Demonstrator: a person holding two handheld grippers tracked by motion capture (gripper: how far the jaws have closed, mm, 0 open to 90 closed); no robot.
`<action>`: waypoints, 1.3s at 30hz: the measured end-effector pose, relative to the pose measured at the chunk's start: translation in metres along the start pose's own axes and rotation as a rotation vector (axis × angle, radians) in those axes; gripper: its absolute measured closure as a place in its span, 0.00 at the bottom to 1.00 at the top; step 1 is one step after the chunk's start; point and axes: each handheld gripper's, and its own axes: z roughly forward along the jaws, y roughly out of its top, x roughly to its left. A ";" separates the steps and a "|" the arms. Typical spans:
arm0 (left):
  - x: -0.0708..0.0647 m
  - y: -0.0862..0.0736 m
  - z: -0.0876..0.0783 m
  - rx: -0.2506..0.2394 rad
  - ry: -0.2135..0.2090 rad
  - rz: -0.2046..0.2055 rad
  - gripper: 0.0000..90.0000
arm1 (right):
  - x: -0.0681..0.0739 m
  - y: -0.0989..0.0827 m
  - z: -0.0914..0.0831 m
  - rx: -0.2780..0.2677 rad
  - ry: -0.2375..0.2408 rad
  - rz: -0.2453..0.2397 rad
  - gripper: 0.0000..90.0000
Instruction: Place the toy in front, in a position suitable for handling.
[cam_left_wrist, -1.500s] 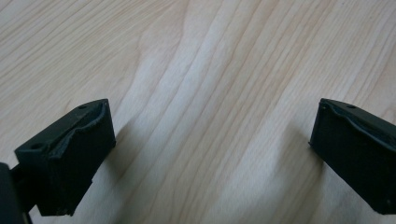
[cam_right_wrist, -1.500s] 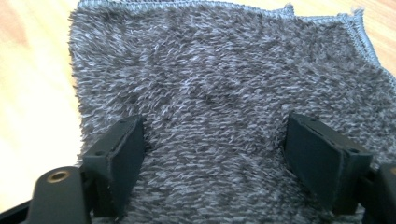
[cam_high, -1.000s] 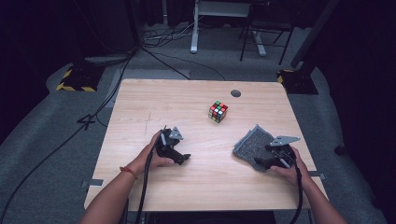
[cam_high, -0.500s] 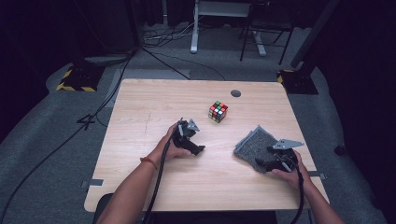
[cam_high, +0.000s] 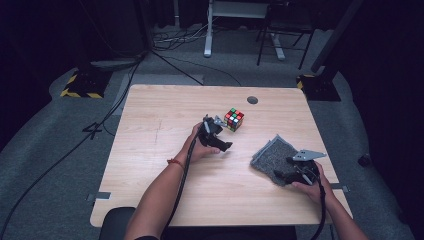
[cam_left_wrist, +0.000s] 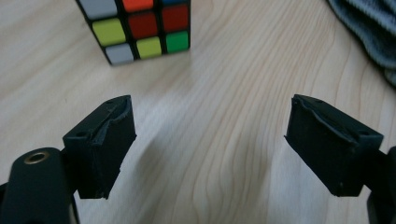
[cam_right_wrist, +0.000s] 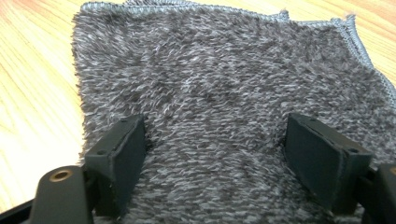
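The puzzle cube (cam_high: 233, 119) sits upright on the wooden surface (cam_high: 150, 130), toward its far middle. Our left gripper (cam_high: 220, 137) is just beside it; its jaws have just been closing yet stand apart with only bare wood between them. Well apart, toward the right, the grey cloth (cam_high: 270, 155) lies flat, and our right gripper (cam_high: 285, 172) rests over it, jaws apart, clamping nothing.

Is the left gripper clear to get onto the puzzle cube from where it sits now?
Probably yes. The left gripper faces the puzzle cube with bare table between; its jaws, just closing, hold nothing. The cube sits off-centre.
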 end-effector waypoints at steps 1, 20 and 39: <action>0.000 0.000 0.000 0.000 0.000 0.000 0.18 | 0.000 0.000 0.000 0.000 0.000 0.000 0.24; 0.016 0.041 0.031 -0.033 0.123 -0.089 0.18 | 0.000 0.000 0.000 0.001 0.001 -0.002 0.24; 0.030 0.067 0.048 -0.041 0.159 -0.022 0.17 | 0.000 -0.001 0.000 0.000 0.002 -0.002 0.24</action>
